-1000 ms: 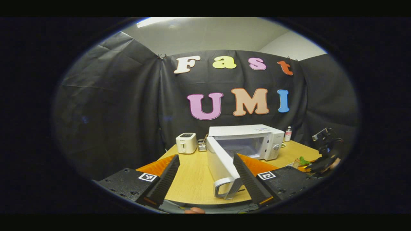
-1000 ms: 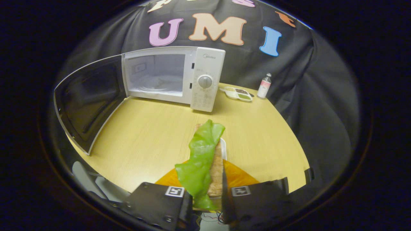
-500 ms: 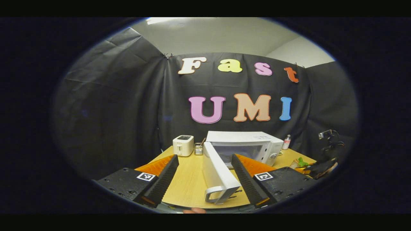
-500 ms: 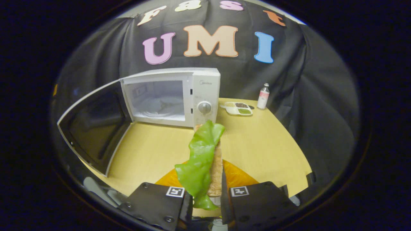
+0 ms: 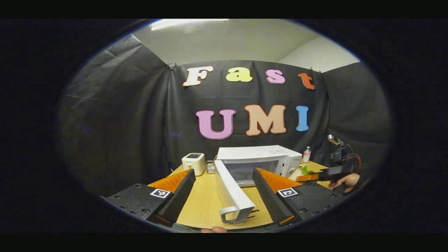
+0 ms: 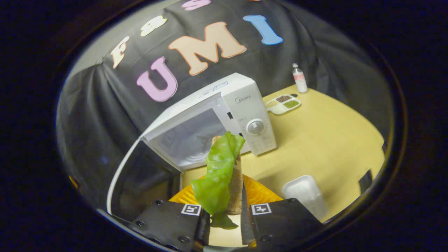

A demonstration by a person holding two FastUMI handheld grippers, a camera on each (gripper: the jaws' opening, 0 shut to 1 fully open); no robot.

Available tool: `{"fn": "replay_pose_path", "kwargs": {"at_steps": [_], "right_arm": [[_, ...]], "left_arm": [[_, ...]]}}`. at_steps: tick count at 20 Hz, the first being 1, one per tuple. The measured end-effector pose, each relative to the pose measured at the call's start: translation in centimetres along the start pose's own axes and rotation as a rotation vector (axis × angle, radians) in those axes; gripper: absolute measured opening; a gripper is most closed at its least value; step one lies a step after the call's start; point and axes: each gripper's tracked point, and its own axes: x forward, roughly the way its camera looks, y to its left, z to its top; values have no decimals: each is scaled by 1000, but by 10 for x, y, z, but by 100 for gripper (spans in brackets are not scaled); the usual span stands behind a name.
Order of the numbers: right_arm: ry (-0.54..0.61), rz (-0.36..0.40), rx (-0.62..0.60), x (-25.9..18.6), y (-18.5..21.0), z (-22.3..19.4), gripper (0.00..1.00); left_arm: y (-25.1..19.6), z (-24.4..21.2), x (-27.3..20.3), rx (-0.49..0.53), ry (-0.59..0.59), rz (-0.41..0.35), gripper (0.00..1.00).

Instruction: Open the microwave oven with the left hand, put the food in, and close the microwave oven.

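The white microwave point(image 5: 259, 159) stands at the back of the wooden table point(image 5: 201, 206), its door point(image 5: 231, 194) swung wide open. My left gripper point(image 5: 223, 172) is open; the door's edge and handle point(image 5: 232, 214) lie between its spread fingers, untouched. My right gripper point(image 6: 225, 206) is shut on the food point(image 6: 218, 171), a slice of bread with a green lettuce leaf, held in the air just before the open cavity point(image 6: 192, 140). The left gripper view shows that gripper point(image 5: 325, 172) at the right, with the food point(image 5: 304, 170) pointing at the microwave point(image 6: 245, 108).
A white toaster point(image 5: 193, 162) and a small rack point(image 5: 210, 168) stand left of the microwave. A white empty tray point(image 6: 304, 194) lies near the table's front. A divided seasoning dish point(image 6: 282, 103) and a small bottle point(image 6: 299, 78) sit at the back right.
My right gripper has lifted the food off the white tray, swung left and tilted toward the microwave's cavity. The left gripper has drawn back slightly; the door stays open.
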Motion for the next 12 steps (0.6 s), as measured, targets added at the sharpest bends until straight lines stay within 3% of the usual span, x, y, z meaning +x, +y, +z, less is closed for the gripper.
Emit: {"fn": "replay_pose_path", "kwargs": {"at_steps": [1,2,5,6,7,12], "right_arm": [[11,10,60,12,7,-3,32],[20,16,111,25,15,-5,37],[-27,27,194,53,44,-2,37],[-54,19,225,65,52,1,31],[-72,14,260,79,61,2,37],[-146,-24,336,143,85,4,38]], "left_arm": [[5,-3,0,1,8,8,95],[10,-5,-1,0,17,19,95],[18,-11,-7,-17,46,29,95],[18,-16,-10,-18,61,24,96],[21,-19,-12,-15,73,25,96],[33,-30,-20,16,126,52,94]]}}
